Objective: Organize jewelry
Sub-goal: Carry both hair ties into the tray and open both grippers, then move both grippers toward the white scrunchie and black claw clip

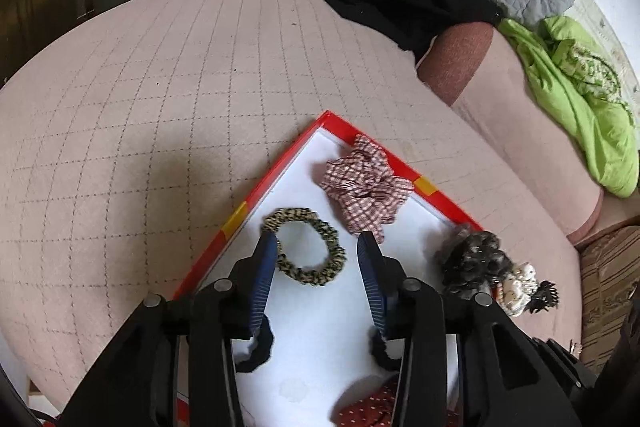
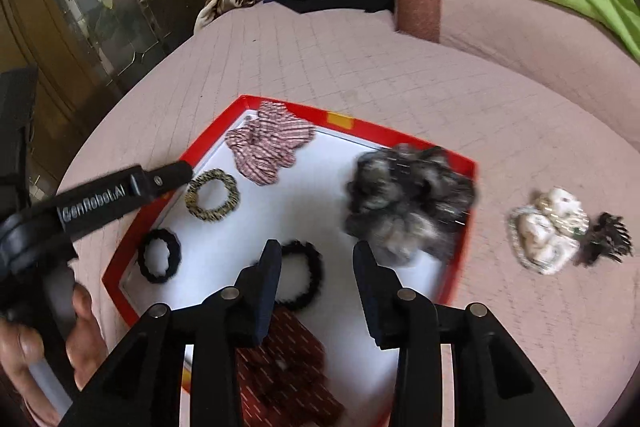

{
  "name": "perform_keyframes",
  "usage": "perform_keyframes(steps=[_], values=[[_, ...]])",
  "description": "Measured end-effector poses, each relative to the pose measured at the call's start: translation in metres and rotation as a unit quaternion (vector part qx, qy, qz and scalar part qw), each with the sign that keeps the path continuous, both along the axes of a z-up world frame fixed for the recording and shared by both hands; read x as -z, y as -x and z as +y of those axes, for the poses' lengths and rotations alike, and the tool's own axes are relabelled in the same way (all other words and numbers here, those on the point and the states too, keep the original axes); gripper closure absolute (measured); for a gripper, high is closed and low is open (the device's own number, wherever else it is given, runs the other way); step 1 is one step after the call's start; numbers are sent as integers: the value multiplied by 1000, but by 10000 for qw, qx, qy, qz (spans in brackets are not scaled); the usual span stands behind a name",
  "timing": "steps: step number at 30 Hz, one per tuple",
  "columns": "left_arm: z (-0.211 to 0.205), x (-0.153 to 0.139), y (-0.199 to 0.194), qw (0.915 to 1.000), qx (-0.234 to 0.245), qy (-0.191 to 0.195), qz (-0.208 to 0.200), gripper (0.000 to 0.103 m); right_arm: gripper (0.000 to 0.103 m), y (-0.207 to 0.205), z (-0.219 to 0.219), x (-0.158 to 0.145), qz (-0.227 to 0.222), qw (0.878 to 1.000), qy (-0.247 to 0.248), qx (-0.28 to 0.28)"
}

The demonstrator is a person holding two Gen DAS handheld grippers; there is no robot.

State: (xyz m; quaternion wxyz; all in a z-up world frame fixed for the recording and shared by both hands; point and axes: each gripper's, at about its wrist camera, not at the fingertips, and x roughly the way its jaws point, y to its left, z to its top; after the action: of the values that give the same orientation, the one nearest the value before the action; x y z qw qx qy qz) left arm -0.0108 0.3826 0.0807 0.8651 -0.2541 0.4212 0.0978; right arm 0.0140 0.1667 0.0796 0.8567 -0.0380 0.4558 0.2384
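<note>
over the red-rimmed tray point(image 2: 460, 163), the right gripper point(image 2: 316, 263) hangs open and empty beside the furry grey scrunchie point(image 2: 408, 199). the left gripper point(image 1: 318, 253) is open too. the pearl hair clip point(image 2: 548, 229) outside likely comes next; grip its firm edge.

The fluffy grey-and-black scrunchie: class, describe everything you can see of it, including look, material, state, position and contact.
The fluffy scrunchie is a bulky, furry-looking ring in mottled grey, black and whitish tones, bunched so its centre hole barely shows. It looks soft, like faux fur, and is slightly motion-blurred. It lies flat at the right corner of the red-rimmed tray, overlapping the red rim there and resting partly on the white floor. No gripper touches it; both are open. The pearl clip lies apart on the pink cover.
</note>
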Motion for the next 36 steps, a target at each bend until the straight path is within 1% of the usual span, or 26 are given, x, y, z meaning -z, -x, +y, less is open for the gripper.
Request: perform_keyframes(steps=[2,5,9,10,13,16,19,21,23,26,29,32,34,36], values=[[-5,-3,2,10000,60,17,-67,63,62,6,-18,-3,-10,9999,-35,96],[-17,-7,4,9997,210,-50,-123,63,62,15,-61,-2,59,9993,-75,358],[-35,-13,6,9988,412,-105,-248,62,62,35,-138,7,179,9953,-44,947],[-40,-15,6,9984,482,-119,-288,62,62,45,-165,10,227,9929,-49,1168],[-60,-21,5,9968,673,-210,-386,62,62,68,-226,14,320,9851,-84,1686],[-82,-29,7,9946,867,-243,-516,62,61,93,-279,19,431,9732,-95,2255],[-113,-38,17,9910,1086,-403,-672,62,61,117,-319,18,432,9628,-134,2663],[-132,-41,23,9884,1239,-518,-704,61,61,129,-337,16,417,9578,-214,2835],[-156,-43,32,9838,1483,-677,-745,61,60,141,-350,14,361,9558,-245,2907],[-187,-44,50,9756,1828,-887,-834,61,59,155,-355,9,252,9556,-253,2926],[-211,-43,68,9689,2087,-983,-897,59,58,163,-356,4,151,9566,-312,2893],[-227,-40,85,9630,2291,-1059,-949,53,56,168,-356,3,91,9568,-409,2877],[-235,-37,94,9600,2347,-1196,-946,53,56,169,-356,1,65,9570,-464,2864],[-236,-34,100,9603,2341,-1228,-898,53,56,171,-355,-1,21,9579,-485,2830]])
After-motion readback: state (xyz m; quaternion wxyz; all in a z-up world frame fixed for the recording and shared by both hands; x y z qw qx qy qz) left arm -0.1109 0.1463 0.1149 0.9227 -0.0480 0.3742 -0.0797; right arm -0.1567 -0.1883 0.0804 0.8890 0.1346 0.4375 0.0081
